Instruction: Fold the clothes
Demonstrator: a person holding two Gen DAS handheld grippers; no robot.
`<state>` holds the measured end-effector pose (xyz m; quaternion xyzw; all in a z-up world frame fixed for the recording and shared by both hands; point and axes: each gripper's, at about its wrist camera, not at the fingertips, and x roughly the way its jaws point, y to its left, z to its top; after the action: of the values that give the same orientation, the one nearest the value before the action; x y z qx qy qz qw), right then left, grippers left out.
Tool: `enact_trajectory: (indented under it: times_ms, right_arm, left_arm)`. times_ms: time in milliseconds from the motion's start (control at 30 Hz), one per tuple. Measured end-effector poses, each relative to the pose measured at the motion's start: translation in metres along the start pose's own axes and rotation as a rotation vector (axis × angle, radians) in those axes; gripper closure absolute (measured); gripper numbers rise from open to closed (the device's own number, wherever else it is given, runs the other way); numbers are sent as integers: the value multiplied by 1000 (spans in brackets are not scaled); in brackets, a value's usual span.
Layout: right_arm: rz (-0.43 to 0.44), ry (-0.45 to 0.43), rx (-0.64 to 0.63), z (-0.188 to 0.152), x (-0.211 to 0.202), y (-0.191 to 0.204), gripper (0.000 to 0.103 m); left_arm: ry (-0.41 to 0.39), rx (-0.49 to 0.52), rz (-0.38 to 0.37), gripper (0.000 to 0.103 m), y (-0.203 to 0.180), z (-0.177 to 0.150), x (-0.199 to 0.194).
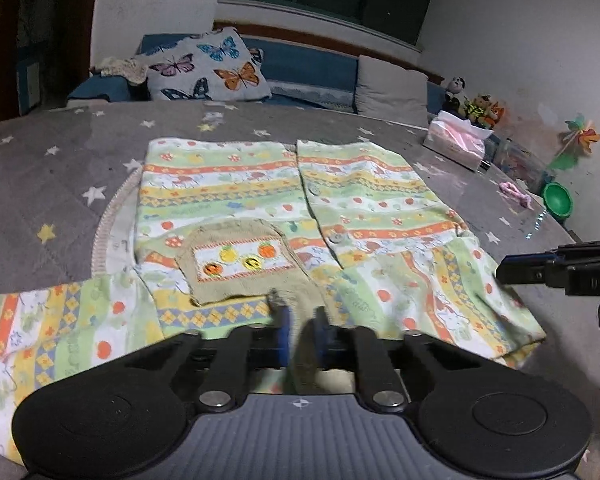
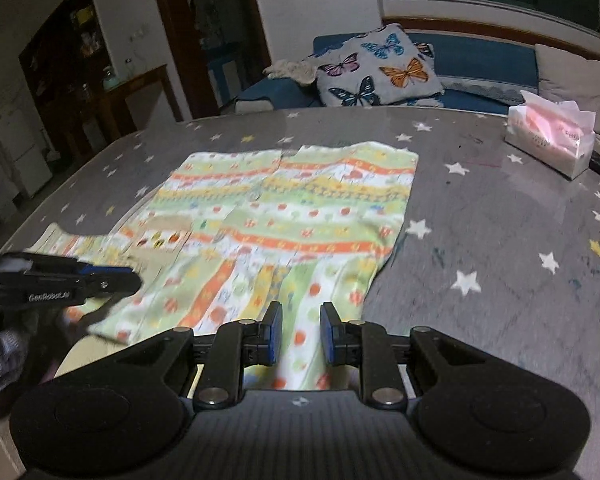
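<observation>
left gripper (image 1: 300, 330): pinched on garment's tan collar edge, lower centre | right gripper (image 2: 300, 328): narrow gap, sleeve cloth between pads, grip unclear | garment (image 1: 284, 216): flat mid-counter | soft, light, limp; judged best held by edges.

Before me: one striped, fruit-print garment (image 2: 284, 216) spread flat on my grey star-patterned table (image 2: 500, 248). My right gripper (image 2: 300, 332) holds its blue pads slightly apart, garment edge between them. Tissue pack (image 2: 548, 140) far right; left gripper (image 2: 112, 276) at the garment's left edge.
</observation>
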<state>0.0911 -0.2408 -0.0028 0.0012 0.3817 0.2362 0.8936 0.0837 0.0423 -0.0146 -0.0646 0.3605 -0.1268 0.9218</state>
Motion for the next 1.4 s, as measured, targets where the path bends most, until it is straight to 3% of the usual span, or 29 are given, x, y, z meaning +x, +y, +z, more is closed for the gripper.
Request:
enact_trajectory:
  times_ms: [200,400,533,600,667,800,1067,1233,1400]
  right_arm:
    - [-25,-6,7,6,17,-2,83]
    - [-50,19,2,3,28,-2,83]
    - [-52,6,-22,3,20,4,70]
    - [-45,3,-39,3,16,9,70]
    - [-28,3,-51,2,14,15,66]
    - [6,9,-87,2,17,32,65]
    - [28,-7,-167,4,28,63,60]
    - [60,5,-180,4,39,76,60]
    - [63,41,-278,-9,45,99,60]
  left_arm:
    - [-85,39,51,99,-3,9,-13]
    - [-32,33,62,98,3,7,-1]
    - [-38,19,63,95,2,5,-8]
    - [-55,32,40,78,-4,4,-15]
    - [-66,58,25,69,-12,2,-18]
    - [-50,99,4,69,-22,-2,-13]
    - [-27,121,44,70,-15,-10,-5]
    - [-34,77,58,70,-4,-9,-13]
    - [-63,18,93,68,14,-11,-31]
